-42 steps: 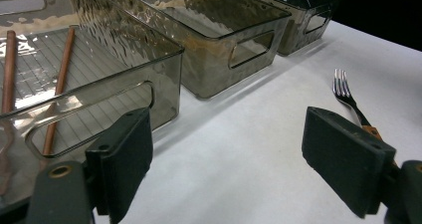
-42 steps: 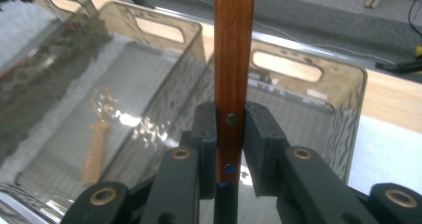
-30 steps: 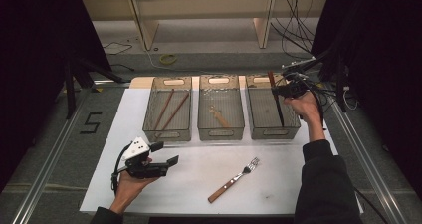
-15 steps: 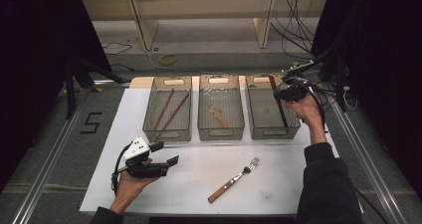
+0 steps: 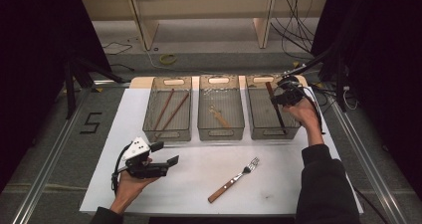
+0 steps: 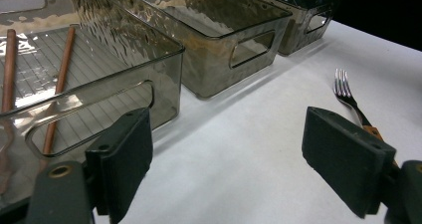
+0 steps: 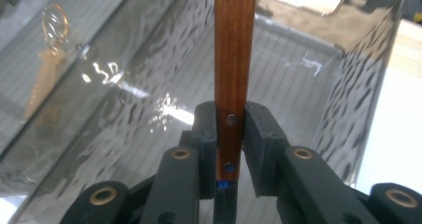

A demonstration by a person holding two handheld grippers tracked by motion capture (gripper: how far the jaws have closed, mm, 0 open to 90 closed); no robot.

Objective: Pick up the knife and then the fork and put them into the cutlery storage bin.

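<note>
My right gripper (image 5: 287, 95) (image 7: 230, 119) is shut on a wood-handled utensil (image 7: 234, 55) with two rivets. It holds the utensil (image 5: 276, 112) over the right clear bin (image 5: 256, 134), slanting down into the bin. A fork (image 5: 234, 180) (image 6: 348, 97) with a wooden handle lies on the white mat near the front. My left gripper (image 5: 161, 159) (image 6: 234, 169) rests in the hand at the front left. It is open with nothing between its pads, and it points toward the fork and the bins.
Three clear bins stand in a row on the white mat (image 5: 298, 184). The left bin (image 5: 166, 134) (image 6: 99, 74) holds two brown chopsticks (image 5: 169, 109) (image 6: 59, 79). The middle bin (image 5: 220, 133) holds a small pale utensil (image 5: 219, 117). Cables trail at the back right.
My right gripper has shifted a little toward the near left over the right bin, with the utensil still in it. The left gripper and the fork have not moved.
</note>
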